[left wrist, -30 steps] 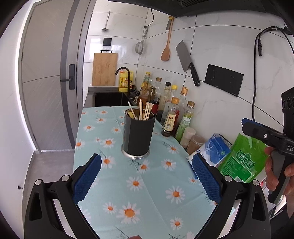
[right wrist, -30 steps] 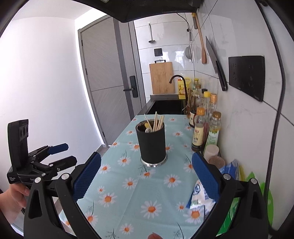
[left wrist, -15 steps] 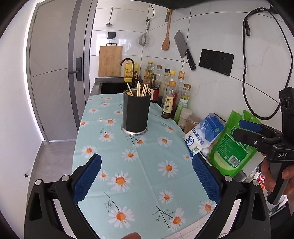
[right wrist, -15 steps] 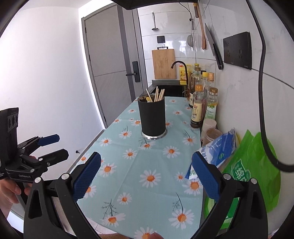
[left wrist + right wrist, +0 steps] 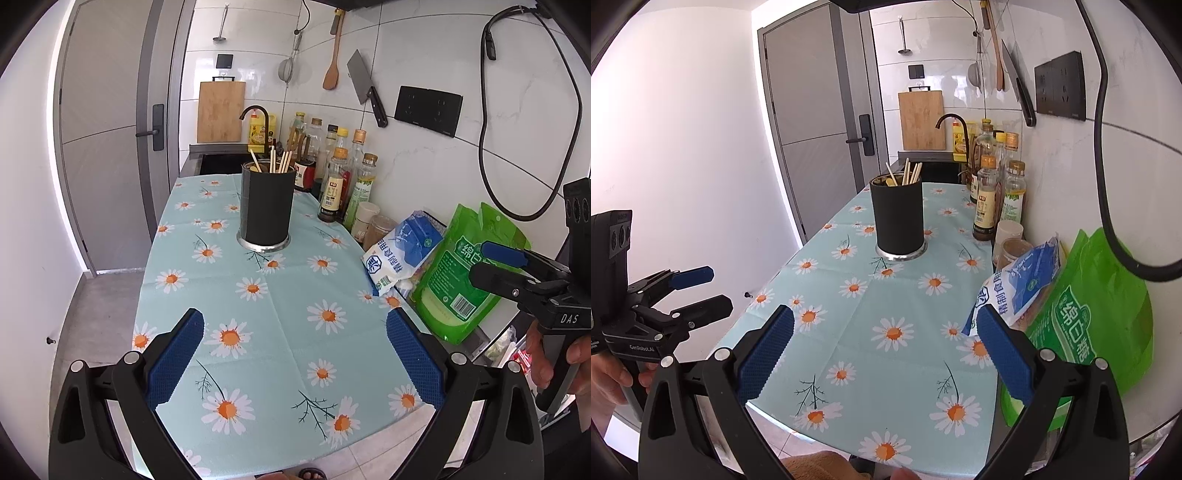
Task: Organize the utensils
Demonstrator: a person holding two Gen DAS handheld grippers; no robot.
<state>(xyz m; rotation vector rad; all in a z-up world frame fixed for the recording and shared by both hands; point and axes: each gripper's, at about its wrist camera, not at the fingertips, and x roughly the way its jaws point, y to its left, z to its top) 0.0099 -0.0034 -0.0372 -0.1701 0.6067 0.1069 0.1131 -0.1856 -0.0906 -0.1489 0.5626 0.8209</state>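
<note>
A black cylindrical utensil holder (image 5: pixel 266 206) (image 5: pixel 898 218) stands upright on the daisy-print tablecloth (image 5: pixel 258 306) (image 5: pixel 871 317), far from both grippers. Wooden chopsticks (image 5: pixel 277 159) (image 5: pixel 911 172) and a spoon handle stick out of its top. My left gripper (image 5: pixel 295 354) hovers open over the near end of the table with nothing between its blue pads. My right gripper (image 5: pixel 884 350) is open and empty too, near the table's front right corner. Each gripper shows in the other's view: the right gripper (image 5: pixel 495 264) at the right edge, the left gripper (image 5: pixel 701 291) at the left, each held by a hand.
Sauce and oil bottles (image 5: pixel 343 184) line the tiled wall with two small jars (image 5: pixel 373 225). A blue-white bag (image 5: pixel 402 254) and a green bag (image 5: pixel 469 273) lie at the table's right edge. A sink with a dark faucet (image 5: pixel 258 118) lies beyond; cleaver, spatula and strainer hang above.
Both grippers have pulled back from the holder toward the near end of the table, so the holder looks smaller and more tablecloth shows. Both stay open and empty.
</note>
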